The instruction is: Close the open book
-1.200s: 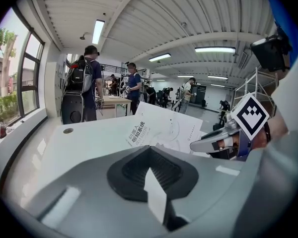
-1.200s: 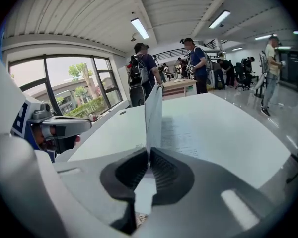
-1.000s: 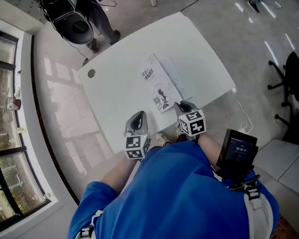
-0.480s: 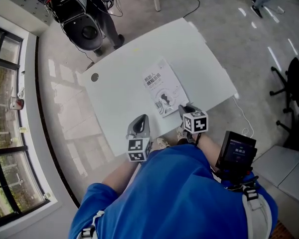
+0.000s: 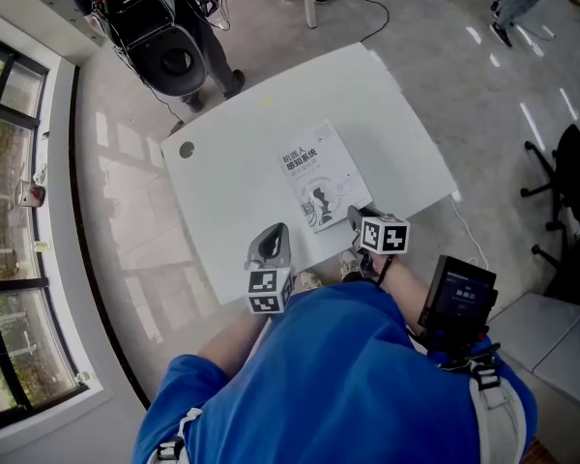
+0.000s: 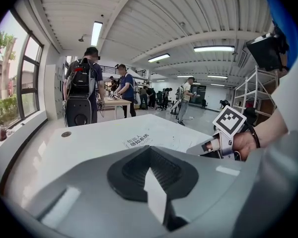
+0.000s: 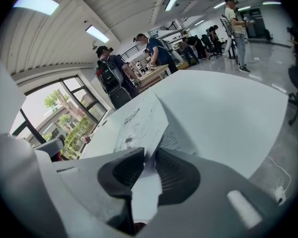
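My right tongs [image 5: 356,216] sit at the near right corner of the book [image 5: 318,174]. Their jaws stand narrowly apart and have just been opening. In the right gripper view the corner of the front cover runs into the gap between the jaws, and the pads do not look pressed on it. There the cover stands a little off the printed page beneath.

From the head view the book lies cover up on the white bench [image 5: 232,182]. Its near end is close to the near edge, toward the right corner.

My left tongs [image 5: 270,245] hang over the near edge, left of the book and apart from it. Their jaws are together at the tips with nothing between them.
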`<act>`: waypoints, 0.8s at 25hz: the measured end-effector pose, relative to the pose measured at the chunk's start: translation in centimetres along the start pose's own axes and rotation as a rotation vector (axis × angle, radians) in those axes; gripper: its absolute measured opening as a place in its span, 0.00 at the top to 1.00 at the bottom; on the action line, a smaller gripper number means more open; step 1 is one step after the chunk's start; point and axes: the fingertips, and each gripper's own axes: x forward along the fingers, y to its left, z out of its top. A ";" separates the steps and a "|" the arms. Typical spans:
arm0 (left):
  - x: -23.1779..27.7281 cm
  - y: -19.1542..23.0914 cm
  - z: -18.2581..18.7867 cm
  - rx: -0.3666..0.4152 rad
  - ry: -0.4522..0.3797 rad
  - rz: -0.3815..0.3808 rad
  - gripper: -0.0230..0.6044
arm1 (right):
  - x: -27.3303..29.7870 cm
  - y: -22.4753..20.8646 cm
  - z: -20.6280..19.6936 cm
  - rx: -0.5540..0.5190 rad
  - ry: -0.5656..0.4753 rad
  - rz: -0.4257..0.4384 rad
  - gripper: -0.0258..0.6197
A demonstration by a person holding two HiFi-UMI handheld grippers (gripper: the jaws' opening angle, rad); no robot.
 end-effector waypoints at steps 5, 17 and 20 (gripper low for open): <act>0.2 -0.1 -0.4 0.001 0.001 -0.001 0.95 | -0.4 -1.8 0.1 0.170 -0.038 -0.005 0.86; -0.3 -0.7 0.8 0.041 -0.064 0.002 0.95 | -3.8 -2.7 0.9 0.008 -0.077 -0.129 0.86; -0.6 -0.7 1.2 0.050 -0.092 0.002 0.95 | -5.1 -2.0 1.6 -0.078 -0.104 -0.157 0.86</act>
